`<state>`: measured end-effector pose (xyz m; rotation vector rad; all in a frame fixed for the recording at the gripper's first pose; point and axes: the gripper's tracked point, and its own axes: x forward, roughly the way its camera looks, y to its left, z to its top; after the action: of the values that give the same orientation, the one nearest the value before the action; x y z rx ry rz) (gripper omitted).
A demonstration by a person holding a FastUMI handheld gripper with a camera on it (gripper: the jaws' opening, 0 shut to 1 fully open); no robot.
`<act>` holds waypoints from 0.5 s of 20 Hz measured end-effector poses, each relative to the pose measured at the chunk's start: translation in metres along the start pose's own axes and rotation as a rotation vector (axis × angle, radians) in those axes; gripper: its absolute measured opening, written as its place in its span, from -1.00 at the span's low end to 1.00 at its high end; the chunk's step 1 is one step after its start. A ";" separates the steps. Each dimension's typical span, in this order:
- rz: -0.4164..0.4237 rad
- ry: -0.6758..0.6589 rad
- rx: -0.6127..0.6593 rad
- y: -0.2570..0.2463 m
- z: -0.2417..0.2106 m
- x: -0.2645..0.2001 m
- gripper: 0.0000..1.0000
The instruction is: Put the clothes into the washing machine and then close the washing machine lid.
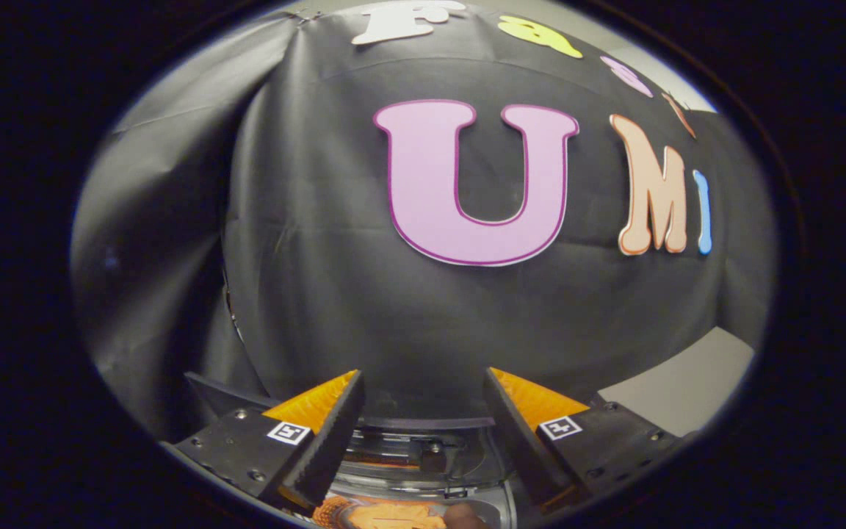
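My gripper [423, 373] is open, its two fingers spread wide with nothing between them, and it points at the booth's black cloth wall. Low between the fingers I see a round dark rim with shiny grey parts under it, which looks like the top of the small washing machine [412, 450]. Closer to me, below that rim, lies a bit of orange fabric [382, 516]; most of it is cut off. I cannot tell whether the lid is up or down.
The black cloth wall [320, 279] stands close ahead and folds round to the left. A pale grey table top [687, 386] shows beyond the right finger. A dark brownish shape [463, 516] lies beside the orange fabric.
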<state>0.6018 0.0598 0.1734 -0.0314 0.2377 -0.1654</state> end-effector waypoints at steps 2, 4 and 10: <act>0.001 0.034 0.024 0.002 -0.006 0.010 0.94; -0.007 0.067 0.037 0.004 -0.012 0.018 0.95; -0.023 0.148 0.001 0.013 -0.031 0.040 0.94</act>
<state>0.6351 0.0659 0.1337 -0.0206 0.3846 -0.1909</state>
